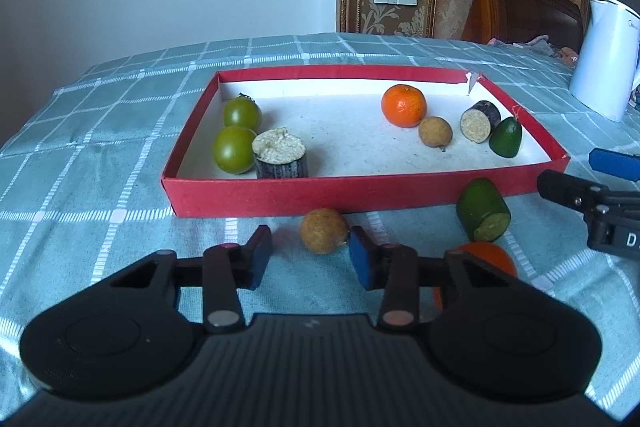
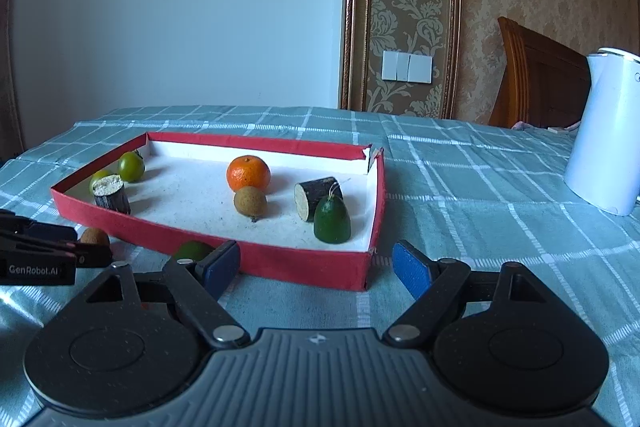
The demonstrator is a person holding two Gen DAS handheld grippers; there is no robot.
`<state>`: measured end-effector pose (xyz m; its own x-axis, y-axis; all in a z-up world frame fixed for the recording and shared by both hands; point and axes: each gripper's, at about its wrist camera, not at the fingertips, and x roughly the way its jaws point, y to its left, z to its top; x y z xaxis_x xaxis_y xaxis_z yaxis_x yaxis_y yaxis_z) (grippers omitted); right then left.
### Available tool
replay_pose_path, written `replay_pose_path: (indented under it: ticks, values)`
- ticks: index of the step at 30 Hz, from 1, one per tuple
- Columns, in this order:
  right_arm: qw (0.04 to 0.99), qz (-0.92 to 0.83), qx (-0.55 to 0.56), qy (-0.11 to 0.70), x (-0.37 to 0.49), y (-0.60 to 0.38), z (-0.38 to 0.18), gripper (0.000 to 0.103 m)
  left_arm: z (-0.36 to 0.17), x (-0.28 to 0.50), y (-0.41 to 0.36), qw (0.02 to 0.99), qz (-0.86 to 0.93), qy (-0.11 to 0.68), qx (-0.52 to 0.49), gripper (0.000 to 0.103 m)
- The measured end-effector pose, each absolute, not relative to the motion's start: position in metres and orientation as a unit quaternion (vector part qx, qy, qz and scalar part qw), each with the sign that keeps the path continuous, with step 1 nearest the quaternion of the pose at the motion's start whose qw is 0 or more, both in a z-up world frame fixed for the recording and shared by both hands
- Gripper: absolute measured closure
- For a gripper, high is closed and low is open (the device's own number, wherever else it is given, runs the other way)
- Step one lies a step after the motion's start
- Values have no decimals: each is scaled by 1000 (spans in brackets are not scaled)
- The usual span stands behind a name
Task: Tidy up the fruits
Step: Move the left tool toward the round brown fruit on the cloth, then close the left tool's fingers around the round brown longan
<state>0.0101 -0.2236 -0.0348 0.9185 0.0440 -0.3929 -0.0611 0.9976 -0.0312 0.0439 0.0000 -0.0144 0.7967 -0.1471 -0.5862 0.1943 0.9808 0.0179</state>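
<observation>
Fruits are sitting partly sorted: in the left wrist view, two green tomatoes (image 1: 235, 135), a cut dark stub (image 1: 281, 159), a tangerine (image 1: 404, 105), a longan (image 1: 435, 132), a second cut stub (image 1: 480, 120) and a green cone-shaped piece (image 1: 506, 137) are lying inside the red tray (image 1: 360, 191). Outside it, on the checked cloth of the worktop (image 1: 100, 163), a loose longan (image 1: 323, 231), a green cut piece (image 1: 483, 210) and a second tangerine (image 1: 490, 259) are waiting. Your left gripper (image 1: 310, 257) is standing part open around the loose longan's near side; the right-hand pad (image 1: 362, 259) is looking very near or touching it, while the left-hand pad (image 1: 260, 255) is sitting clear, so nothing is being gripped. You are risking a one-sided push here: a round fruit is likely rolling toward the tray wall or out of the jaws if one pad is arriving first. The second tangerine is lying just under the linkage, so you could be nudging it too.

In the right wrist view, your right gripper (image 2: 316, 269) is hanging wide open and empty near the tray's front corner (image 2: 368, 267). The left gripper (image 2: 56, 251) is showing at the left edge beside the loose longan (image 2: 94, 237). The white kettle (image 2: 608, 131) is standing well apart. You are risking bumping the light tray and shifting what is in it if this gripper is drifting forward.
</observation>
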Motion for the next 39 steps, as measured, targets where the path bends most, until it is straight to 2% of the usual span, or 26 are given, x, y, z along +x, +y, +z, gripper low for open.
replay_pose_path:
  ticks: [6, 19, 31, 39]
  values:
    - [977, 34, -22, 207, 3, -223, -36, 20, -15, 41, -2, 947, -105, 301, 40, 79]
    - [972, 33, -8, 234, 3, -234, -39, 20, -11, 36, 3, 947, -112, 298, 34, 79]
    - [956, 17, 20, 291, 19, -243, -49, 20, 18, 45, -6, 952, -131, 275, 34, 79]
    - [954, 18, 4, 298, 20, -238, -50, 15, 30, 71, -15, 954, -135, 265, 35, 79]
